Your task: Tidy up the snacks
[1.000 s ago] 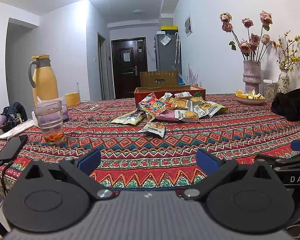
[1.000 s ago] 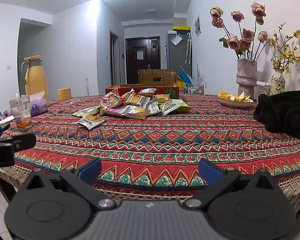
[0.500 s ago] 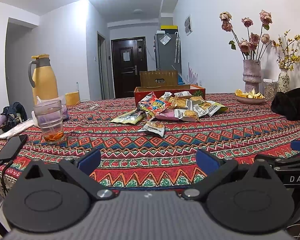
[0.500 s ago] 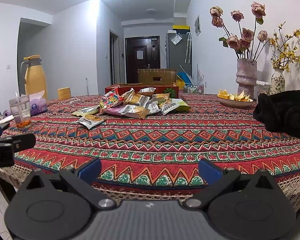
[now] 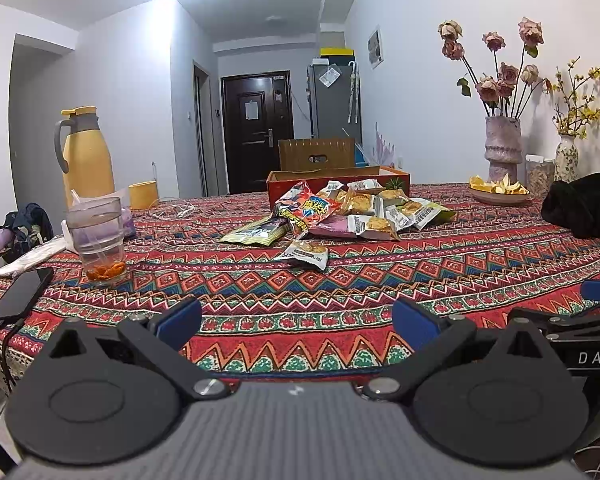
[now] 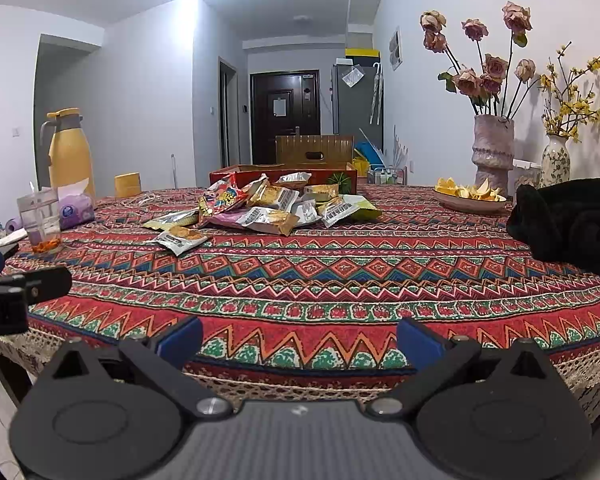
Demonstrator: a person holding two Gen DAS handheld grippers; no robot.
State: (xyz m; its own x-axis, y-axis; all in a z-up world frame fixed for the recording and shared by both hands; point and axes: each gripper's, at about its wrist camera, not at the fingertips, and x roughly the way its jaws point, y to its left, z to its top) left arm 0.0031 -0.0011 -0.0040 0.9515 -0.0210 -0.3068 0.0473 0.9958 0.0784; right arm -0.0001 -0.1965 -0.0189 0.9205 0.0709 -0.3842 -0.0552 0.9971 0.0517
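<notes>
We hold two grippers at the table's (image 5: 340,292) near edge, left gripper (image 5: 296,318) and right gripper (image 6: 300,338) both spread wide and empty; roughly ten snack packets (image 5: 352,212) lie heaped toward the far edge, against one red box (image 5: 338,181); one packet (image 5: 306,254) lies apart, nearer us.
</notes>
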